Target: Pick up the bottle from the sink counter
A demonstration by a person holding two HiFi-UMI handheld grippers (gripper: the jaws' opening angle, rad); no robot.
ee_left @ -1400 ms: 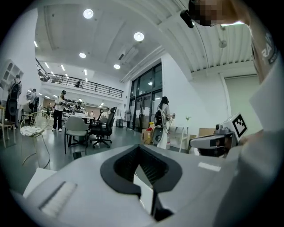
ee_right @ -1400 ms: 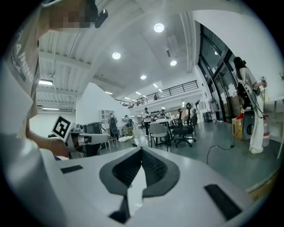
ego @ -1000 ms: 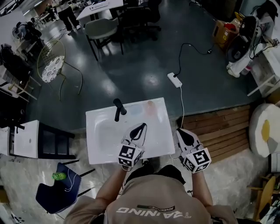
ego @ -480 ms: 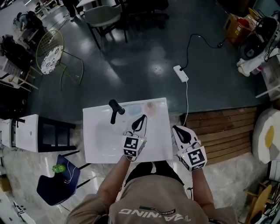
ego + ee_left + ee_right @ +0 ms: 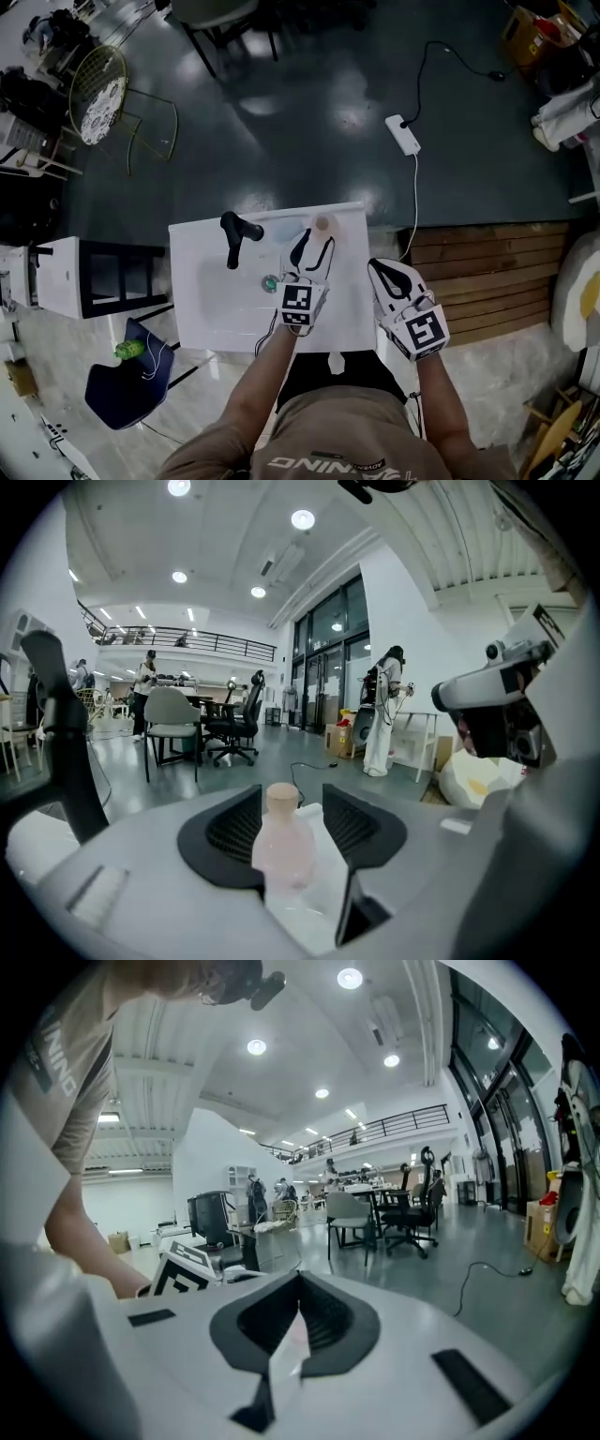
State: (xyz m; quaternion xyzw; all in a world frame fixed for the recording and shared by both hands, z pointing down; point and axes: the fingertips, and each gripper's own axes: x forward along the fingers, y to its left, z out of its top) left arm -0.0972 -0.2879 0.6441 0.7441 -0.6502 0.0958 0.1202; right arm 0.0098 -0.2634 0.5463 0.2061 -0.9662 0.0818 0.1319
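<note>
A small pale pink bottle (image 5: 281,847) with a tan cap (image 5: 323,224) stands upright at the far right corner of the white sink counter (image 5: 347,314). My left gripper (image 5: 315,246) reaches over the basin toward it. Its jaws are opening, and the bottle stands in the gap at the fingertips (image 5: 225,829) with no pad pressing on it. My right gripper (image 5: 394,277) hangs just off the counter's right edge, shut and empty, its fingertips (image 5: 319,1321) meeting. A black faucet (image 5: 232,236) stands at the back left of the basin.
The faucet's black stem (image 5: 64,747) rises left of the left gripper. A drain (image 5: 270,281) sits mid-basin. Left of the sink stands a white-topped black stand (image 5: 66,277) and a blue chair (image 5: 127,380). Wooden decking (image 5: 478,272) and a power strip (image 5: 403,134) lie to the right.
My left gripper has moved forward across the basin to the bottle and its jaws have gone from shut to open. The right gripper has barely moved.
</note>
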